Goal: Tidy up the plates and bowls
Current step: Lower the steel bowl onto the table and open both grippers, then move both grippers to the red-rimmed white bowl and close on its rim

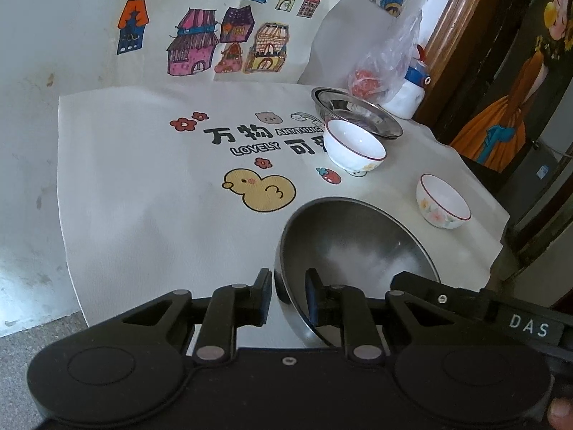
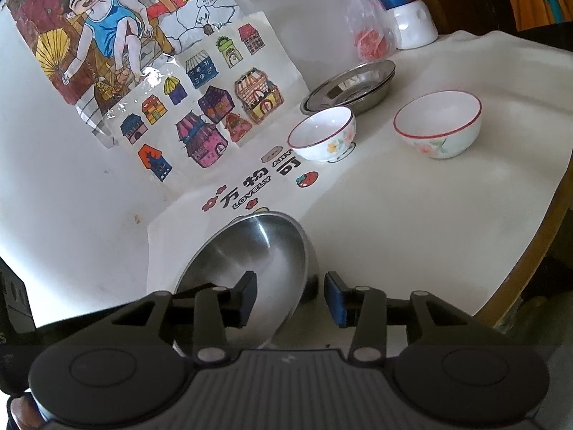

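While the steel bowl (image 1: 358,251) sits tilted on the tablecloth (image 1: 143,215), my left gripper (image 1: 288,295) pinches its rim narrowly, angled downward; my right gripper (image 2: 290,297) straddles the opposite rim, jaws loose.

A table (image 2: 501,215) carried a white printed cloth (image 1: 143,197). On the cloth sat stacked steel plates (image 1: 358,114), two white flowered bowls (image 1: 356,147) (image 1: 442,200), a plastic bag (image 1: 386,71) and a white bottle (image 1: 408,96).
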`<action>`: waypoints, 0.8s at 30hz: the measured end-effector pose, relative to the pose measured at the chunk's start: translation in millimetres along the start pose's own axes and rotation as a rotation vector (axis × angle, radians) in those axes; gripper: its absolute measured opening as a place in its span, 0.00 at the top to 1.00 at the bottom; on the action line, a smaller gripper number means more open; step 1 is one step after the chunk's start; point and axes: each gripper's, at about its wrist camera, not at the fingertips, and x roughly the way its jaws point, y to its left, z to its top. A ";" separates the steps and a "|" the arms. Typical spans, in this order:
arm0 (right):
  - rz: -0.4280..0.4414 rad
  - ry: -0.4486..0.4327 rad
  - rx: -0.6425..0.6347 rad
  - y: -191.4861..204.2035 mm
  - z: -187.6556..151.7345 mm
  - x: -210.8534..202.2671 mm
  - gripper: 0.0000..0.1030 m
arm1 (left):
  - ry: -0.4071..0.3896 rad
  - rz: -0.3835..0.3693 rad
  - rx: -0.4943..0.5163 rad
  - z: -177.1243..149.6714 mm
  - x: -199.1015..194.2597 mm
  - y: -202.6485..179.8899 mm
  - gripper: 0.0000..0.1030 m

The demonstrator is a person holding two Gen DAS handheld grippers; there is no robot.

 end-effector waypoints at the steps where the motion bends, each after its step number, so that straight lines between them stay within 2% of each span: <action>1: -0.004 -0.002 0.000 -0.9 0.1 -0.3 0.50 | -0.008 0.005 0.001 0.7 -0.4 -0.1 0.75; 2: -0.008 -0.006 0.002 -2.5 0.2 -0.7 0.48 | -0.014 0.009 0.000 1.4 -1.0 0.0 0.70; 4: -0.008 -0.020 0.008 -5.4 1.0 -2.5 0.44 | -0.030 0.021 -0.003 2.9 -2.5 1.1 0.51; 6: -0.011 -0.038 0.008 -8.5 2.2 -5.2 0.38 | -0.047 0.035 -0.008 5.2 -4.4 2.7 0.42; 10: -0.023 -0.078 -0.007 -12.7 6.8 -9.9 0.19 | -0.079 0.057 -0.015 11.2 -9.2 4.9 0.27; 13: 0.000 -0.104 -0.014 -17.6 13.2 -11.9 0.07 | -0.108 0.077 -0.015 18.8 -11.3 5.1 0.21; 16: 0.017 -0.114 -0.030 -24.8 23.2 -11.9 0.02 | -0.125 0.096 -0.005 28.8 -8.3 4.9 0.19; 24: -0.001 -0.155 -0.030 -47.9 40.0 -8.7 0.00 | -0.159 0.124 0.010 63.0 13.4 -0.7 0.05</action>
